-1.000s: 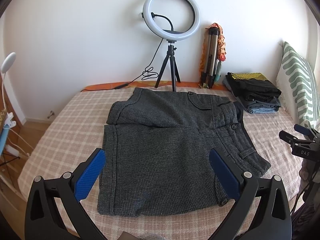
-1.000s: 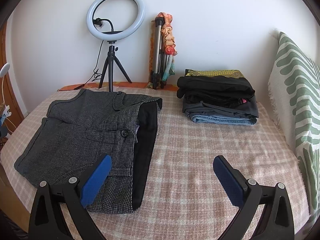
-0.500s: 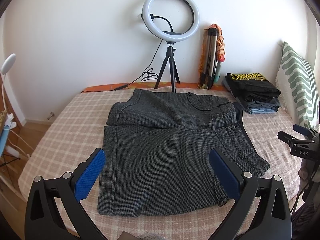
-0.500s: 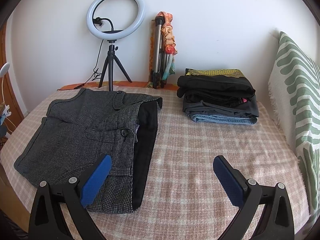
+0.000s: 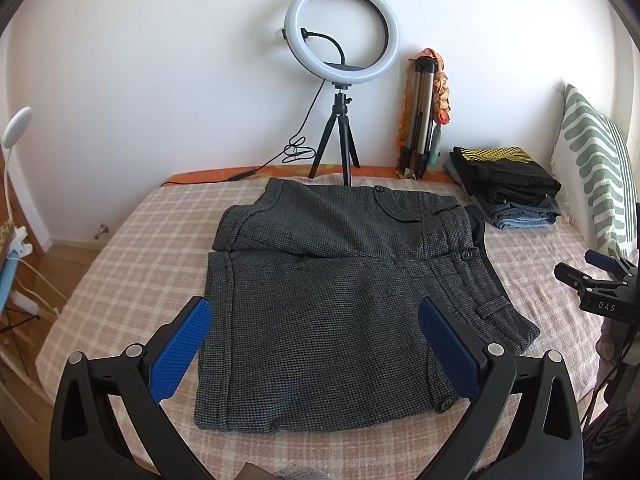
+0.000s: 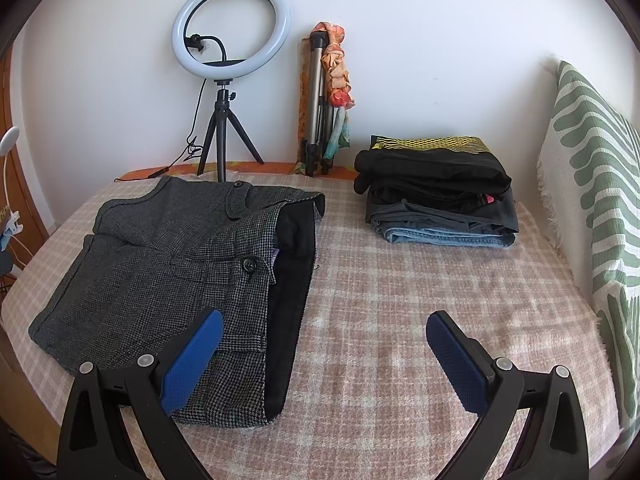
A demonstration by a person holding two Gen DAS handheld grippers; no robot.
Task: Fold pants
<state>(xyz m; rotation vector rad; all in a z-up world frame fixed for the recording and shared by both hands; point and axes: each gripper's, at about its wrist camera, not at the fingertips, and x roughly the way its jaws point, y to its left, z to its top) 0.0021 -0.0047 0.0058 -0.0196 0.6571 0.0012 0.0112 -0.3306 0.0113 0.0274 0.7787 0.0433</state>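
Grey houndstooth pants point(image 5: 332, 304) are lying folded on the bed point(image 6: 400, 300), left of the clothes stack point(image 6: 436, 192). Left gripper point(image 5: 316, 344) is hovering spread above the pants; right gripper point(image 6: 324, 348) is hovering spread over their right edge.

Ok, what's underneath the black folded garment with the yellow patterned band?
The black folded garment with the yellow band tops a stack: more dark folded clothes, then light blue denim, on the pink checked bedspread. Anything inside the folds is covered.

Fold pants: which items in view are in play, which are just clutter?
In play: grey pants, left gripper, right gripper, both open.
Clutter: folded clothes stack, ring light, folded tripod, striped pillow.
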